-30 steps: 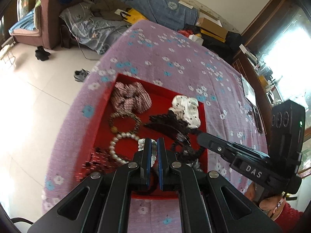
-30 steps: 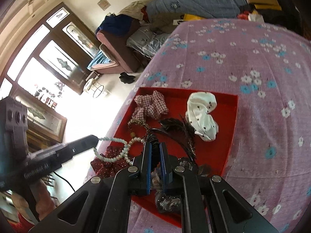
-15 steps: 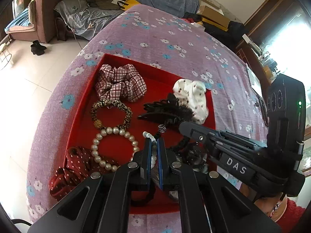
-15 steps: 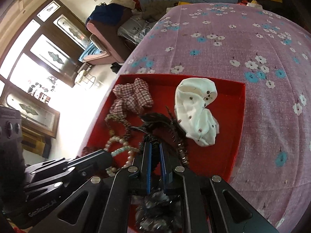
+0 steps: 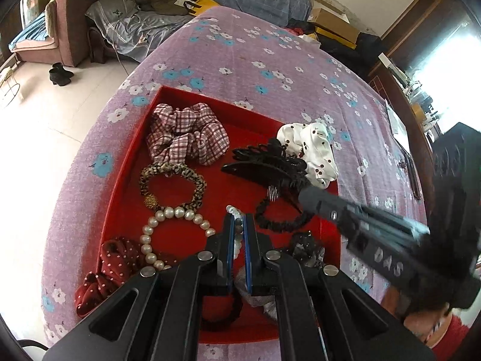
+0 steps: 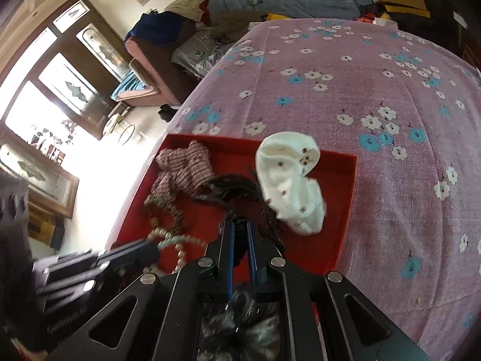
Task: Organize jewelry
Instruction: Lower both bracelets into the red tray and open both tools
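Since both hand-held grippers are clamped down, here's my read: the left hand-held gripper (image 5: 237,225) pinches a pale bead bracelet (image 5: 232,210), and the right hand-held gripper (image 6: 239,233) grips a thin black hair tie (image 6: 239,221), both over the red tray (image 5: 126,162) on the flowery bed (image 5: 270,60). Beads look hard, slippery and light, so I'd pinch across the strand; the tie is floppy and easy anywhere. Only the left view shows the pearl bracelet (image 5: 168,228) and the leopard scrunchie (image 5: 173,185) clearly; the right view blurs them but shows the white scrunchie (image 6: 290,186) whole.
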